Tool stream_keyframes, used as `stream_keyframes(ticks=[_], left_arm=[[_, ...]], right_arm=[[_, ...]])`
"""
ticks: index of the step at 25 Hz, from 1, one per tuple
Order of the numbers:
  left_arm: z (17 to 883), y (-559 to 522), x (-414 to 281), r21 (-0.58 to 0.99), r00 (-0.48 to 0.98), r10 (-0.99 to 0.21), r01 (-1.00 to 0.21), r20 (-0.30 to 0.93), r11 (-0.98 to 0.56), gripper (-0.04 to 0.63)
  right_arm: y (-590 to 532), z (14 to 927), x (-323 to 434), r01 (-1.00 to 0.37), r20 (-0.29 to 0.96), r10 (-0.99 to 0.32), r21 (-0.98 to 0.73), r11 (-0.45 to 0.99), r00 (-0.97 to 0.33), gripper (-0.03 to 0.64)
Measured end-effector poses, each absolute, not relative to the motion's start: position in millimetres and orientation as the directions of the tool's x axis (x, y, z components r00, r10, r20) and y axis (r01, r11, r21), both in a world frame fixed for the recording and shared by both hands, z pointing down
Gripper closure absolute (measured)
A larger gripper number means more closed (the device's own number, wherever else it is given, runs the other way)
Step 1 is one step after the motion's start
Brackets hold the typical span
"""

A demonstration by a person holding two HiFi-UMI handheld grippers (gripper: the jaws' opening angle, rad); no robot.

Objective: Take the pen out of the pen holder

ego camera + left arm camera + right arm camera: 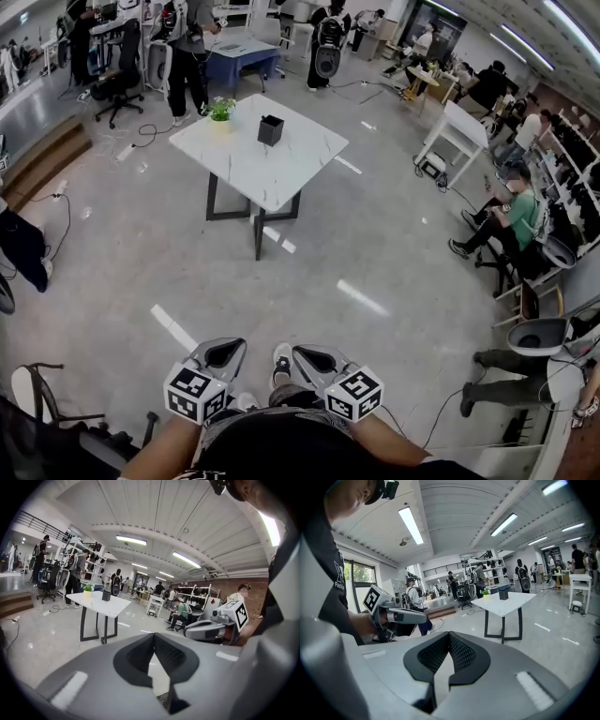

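A black pen holder (270,129) stands on a white marble-top table (281,164) far ahead of me across the floor; no pen can be made out at this distance. The holder (106,596) shows small in the left gripper view, and the same holder (503,594) in the right gripper view. Both grippers are held close to my body, well short of the table. My left gripper (225,345) and right gripper (309,352) are both shut with nothing in them. The left gripper's jaws (153,634) meet at their tips, as do the right gripper's (449,634).
A small potted plant (221,111) sits on the table beside the holder. Glossy grey floor lies between me and the table, with cables (150,131) at the left. A seated person (511,220), another white table (466,127) and an office chair (117,75) stand around.
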State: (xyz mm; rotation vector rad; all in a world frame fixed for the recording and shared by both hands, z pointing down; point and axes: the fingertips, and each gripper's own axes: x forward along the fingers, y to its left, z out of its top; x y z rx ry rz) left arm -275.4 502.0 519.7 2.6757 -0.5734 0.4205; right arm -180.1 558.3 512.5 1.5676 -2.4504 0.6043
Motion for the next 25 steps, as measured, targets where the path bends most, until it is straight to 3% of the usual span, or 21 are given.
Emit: stream_keyframes(ticks=[25], left_arm=[[515.7, 384.0, -217.8, 0.260, 0.845, -0.361, -0.480, 0.395, -0.838, 0.538]], right_arm=[[428.1, 506.0, -116.1, -0.883, 0.305, -0.836, -0.270, 0.384, -0.456, 0.617]])
